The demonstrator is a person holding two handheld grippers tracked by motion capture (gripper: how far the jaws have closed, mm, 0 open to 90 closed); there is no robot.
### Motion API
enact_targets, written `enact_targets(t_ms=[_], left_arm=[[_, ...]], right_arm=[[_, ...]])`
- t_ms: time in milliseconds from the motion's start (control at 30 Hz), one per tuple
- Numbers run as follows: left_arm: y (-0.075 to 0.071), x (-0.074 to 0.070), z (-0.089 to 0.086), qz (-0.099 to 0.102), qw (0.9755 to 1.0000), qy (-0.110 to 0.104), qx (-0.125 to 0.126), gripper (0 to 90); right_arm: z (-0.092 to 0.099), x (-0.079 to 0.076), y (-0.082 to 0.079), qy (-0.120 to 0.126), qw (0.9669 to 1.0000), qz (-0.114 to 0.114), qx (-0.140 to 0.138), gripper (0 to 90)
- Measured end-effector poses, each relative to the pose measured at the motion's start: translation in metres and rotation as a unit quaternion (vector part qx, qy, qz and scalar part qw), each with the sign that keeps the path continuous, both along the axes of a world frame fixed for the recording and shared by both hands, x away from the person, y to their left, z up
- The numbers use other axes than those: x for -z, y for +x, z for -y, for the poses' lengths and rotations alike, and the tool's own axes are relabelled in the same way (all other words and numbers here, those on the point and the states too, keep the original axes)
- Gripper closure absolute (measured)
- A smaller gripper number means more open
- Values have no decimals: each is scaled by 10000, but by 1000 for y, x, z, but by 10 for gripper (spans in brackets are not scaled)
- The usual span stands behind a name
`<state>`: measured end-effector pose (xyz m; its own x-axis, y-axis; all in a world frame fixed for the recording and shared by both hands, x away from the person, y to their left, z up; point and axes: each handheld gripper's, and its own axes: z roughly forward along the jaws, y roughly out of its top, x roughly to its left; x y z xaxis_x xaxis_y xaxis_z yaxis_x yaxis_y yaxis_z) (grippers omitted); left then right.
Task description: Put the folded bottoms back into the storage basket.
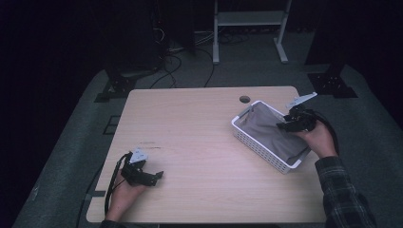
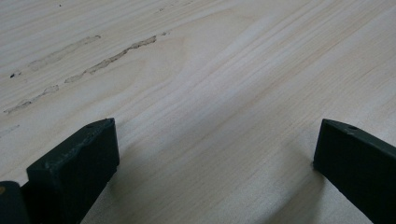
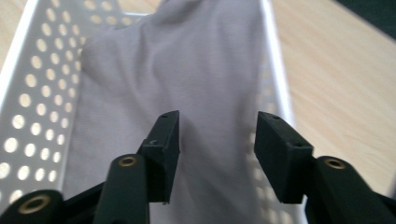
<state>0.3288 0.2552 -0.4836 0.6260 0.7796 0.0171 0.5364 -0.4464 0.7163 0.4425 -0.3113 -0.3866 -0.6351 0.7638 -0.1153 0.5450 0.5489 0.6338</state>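
A grey cloth [image 1: 269, 129] lies folded in a white perforated basket [image 1: 256, 145] on the right side of the wooden table [image 1: 199, 137]. My right gripper [image 1: 283, 124] hovers over the basket's right end, open, its jaws apart just above the cloth [image 3: 187, 79] with nothing between them. The basket's wall [image 3: 32, 93] runs along the left of the right gripper view. My left gripper [image 1: 159, 176] rests low near the table's front left, open, and its two black jaws stand wide apart over bare wood [image 2: 210, 93].
A round cable hole [image 1: 244, 99] sits in the tabletop near the far edge, just beyond the basket. Scuff marks [image 2: 93, 60] streak the wood ahead of the left gripper. A white rack's legs [image 1: 249, 28] and cables lie on the floor behind the table.
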Motion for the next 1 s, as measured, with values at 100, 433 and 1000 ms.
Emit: enact_targets(t_ms=[100, 433, 1000], left_arm=[[0, 0, 0, -3, 10000, 4, 1, 0], [0, 0, 0, -1, 10000, 1, 1, 0], [0, 0, 0, -2, 10000, 2, 1, 0]], right_arm=[[12, -5, -2, -26, 9998, 54, 188, 574], [48, 3, -3, -74, 9979, -77, 645, 709], [47, 11, -11, 189, 9970, -276, 696, 836]])
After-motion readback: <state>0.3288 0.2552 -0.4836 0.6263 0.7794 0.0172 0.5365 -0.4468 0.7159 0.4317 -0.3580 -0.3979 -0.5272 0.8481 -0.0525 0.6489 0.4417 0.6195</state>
